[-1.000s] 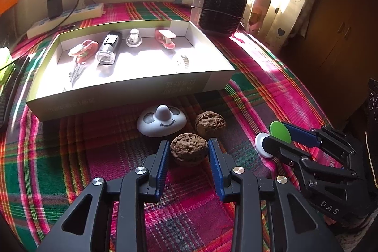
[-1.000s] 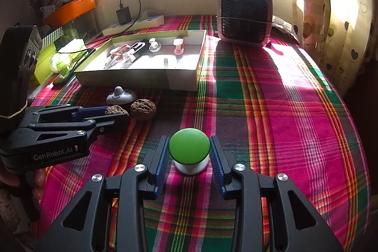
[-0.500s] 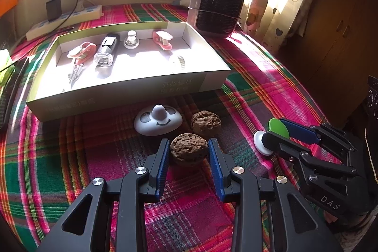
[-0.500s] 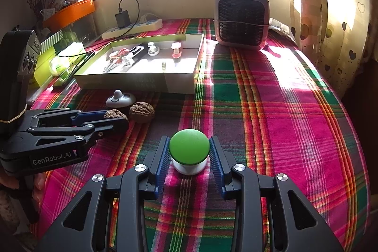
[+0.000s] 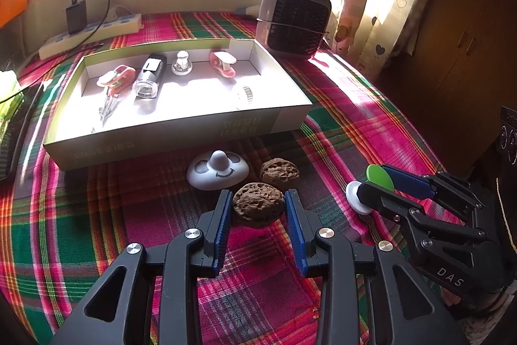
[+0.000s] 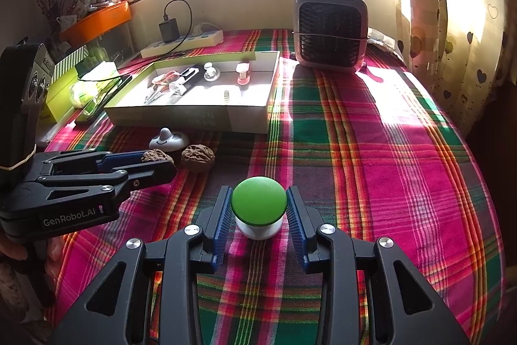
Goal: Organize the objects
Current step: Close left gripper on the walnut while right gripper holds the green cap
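Plainly, the left gripper (image 5: 258, 209) pinches a wrinkled brown walnut (image 5: 258, 207) just before the shallow cardboard tray's (image 5: 181, 131) near wall. The right gripper (image 6: 258, 209) clamps a smooth green-domed, white-based button (image 6: 259, 205); open plaid tablecloth (image 6: 371, 151) stretches rightward to the edge.

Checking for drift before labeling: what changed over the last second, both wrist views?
Little. The left hand-held gripper stays closed around the near walnut, the right hand-held gripper around the green-topped button. Both views pulled back slightly, so the box sits a bit farther off. Second walnut, smiley-face knob, box contents and heater unchanged.
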`<control>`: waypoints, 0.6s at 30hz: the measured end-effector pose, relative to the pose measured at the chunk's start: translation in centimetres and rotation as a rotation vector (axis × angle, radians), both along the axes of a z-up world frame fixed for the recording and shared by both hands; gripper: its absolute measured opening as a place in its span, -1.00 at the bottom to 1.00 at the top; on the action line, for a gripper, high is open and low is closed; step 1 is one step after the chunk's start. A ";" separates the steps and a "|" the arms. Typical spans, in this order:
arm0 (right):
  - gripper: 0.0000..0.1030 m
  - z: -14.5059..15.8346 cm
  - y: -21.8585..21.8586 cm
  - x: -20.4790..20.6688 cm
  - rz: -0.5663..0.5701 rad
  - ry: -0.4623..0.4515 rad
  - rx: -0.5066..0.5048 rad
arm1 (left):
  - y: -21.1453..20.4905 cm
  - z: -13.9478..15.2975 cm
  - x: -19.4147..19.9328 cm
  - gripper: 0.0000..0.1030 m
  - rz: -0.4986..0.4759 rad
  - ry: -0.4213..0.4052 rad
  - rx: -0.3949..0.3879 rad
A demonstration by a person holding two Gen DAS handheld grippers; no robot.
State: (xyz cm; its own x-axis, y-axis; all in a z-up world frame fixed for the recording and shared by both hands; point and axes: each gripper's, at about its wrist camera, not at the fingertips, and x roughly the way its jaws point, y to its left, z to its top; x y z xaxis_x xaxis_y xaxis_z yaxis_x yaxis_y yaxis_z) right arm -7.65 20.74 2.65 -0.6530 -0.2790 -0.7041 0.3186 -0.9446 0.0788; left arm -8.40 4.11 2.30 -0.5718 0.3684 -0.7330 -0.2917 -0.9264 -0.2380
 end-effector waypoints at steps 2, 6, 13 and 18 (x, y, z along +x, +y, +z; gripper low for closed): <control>-0.32 0.1 0.0 0.0 0.000 0.002 -0.002 | -0.1 0.2 0.0 -0.40 0.002 0.004 0.002; -0.32 0.4 -0.2 0.0 0.005 0.006 -0.004 | -0.3 0.5 0.1 -0.40 0.010 0.012 0.001; -0.32 0.9 -0.4 -0.3 0.012 0.013 -0.015 | -0.8 1.1 0.1 -0.40 0.027 0.030 -0.003; -0.32 1.4 -0.6 -0.5 0.020 0.022 -0.018 | -1.3 1.7 -0.1 -0.40 0.042 0.047 -0.002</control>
